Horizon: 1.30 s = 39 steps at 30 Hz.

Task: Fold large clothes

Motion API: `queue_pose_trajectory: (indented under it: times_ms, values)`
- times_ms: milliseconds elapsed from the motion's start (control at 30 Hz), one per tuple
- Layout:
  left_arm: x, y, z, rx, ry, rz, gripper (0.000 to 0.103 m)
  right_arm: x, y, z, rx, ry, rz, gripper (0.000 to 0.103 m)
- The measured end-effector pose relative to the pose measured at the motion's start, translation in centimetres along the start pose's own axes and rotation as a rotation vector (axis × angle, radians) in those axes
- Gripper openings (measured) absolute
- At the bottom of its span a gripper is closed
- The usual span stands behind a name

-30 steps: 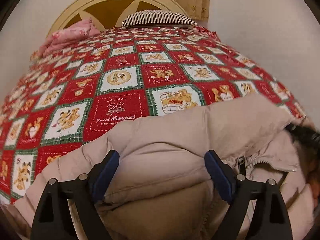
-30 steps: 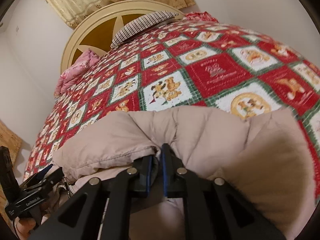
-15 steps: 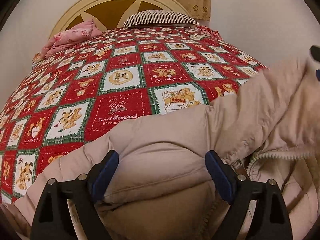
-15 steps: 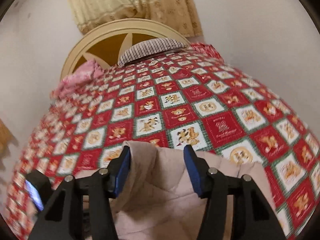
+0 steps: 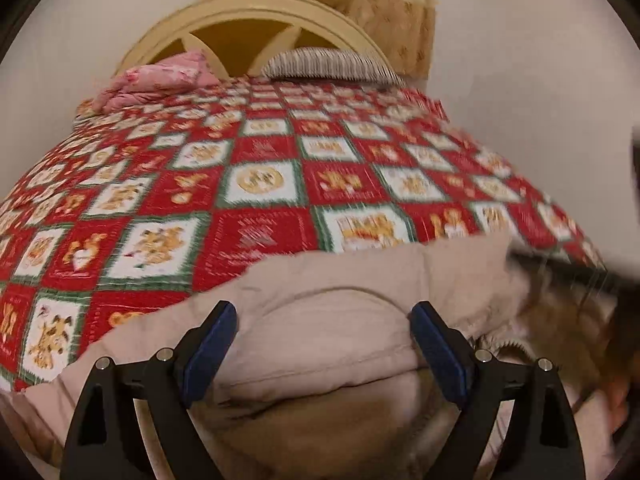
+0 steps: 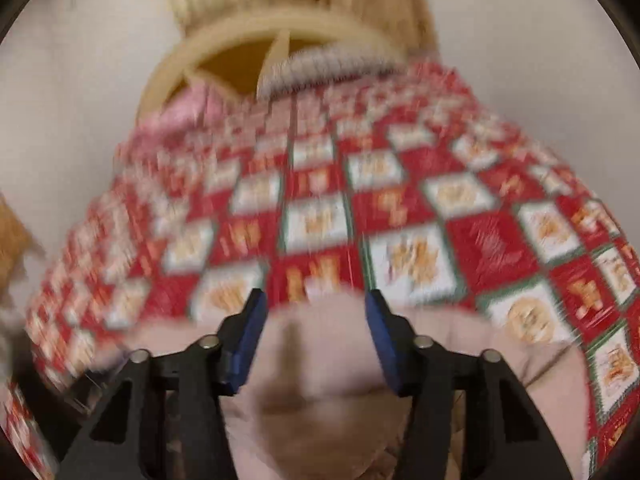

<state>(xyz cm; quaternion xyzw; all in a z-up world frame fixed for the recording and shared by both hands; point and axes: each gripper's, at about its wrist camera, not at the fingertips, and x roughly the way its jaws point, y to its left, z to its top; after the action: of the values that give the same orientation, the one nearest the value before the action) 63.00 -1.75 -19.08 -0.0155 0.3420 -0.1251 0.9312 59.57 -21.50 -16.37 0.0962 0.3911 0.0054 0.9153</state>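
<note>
Left gripper [image 5: 322, 344], fingers [image 5: 210, 350] spread wide, straddles a beige padded coat [image 5: 320, 344] on a quilted bed [image 5: 260, 184]; headboard [image 5: 256, 28] at twelve o'clock.

Both wrist views look steeply down from close over the jacket [image 5: 328, 344], sharing the quilt [image 5: 256, 236] and headboard [image 6: 240, 52].
</note>
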Motion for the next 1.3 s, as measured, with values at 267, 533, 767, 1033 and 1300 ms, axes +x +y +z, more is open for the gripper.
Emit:
queue_pose_trajectory:
  times_ms: [267,533,767,1033,1300]
  values:
    - [-2.0,-3.3,2.0,0.113,-0.051,-0.09,0.09,1.7,-0.7,-3.2,-0.026,0.007,0.018,0.047]
    - [3.8,-3.3,0.7,0.117,0.174,0.005,0.1,2.2,-1.0,-3.3,-0.03,0.02,0.013,0.047]
    - [4.8,-3.1,0.3,0.103,0.212,0.021,0.102,2.5,-0.3,-3.5,-0.071,0.028,-0.036,0.047]
    - [5.3,-3.5,0.1,0.118,0.234,0.045,0.102,2.7,-0.1,-3.6,-0.086,0.031,-0.055,0.047]
    - [5.4,-3.5,0.1,0.124,0.236,0.052,0.102,2.9,0.2,-3.6,-0.103,0.033,-0.076,0.047]
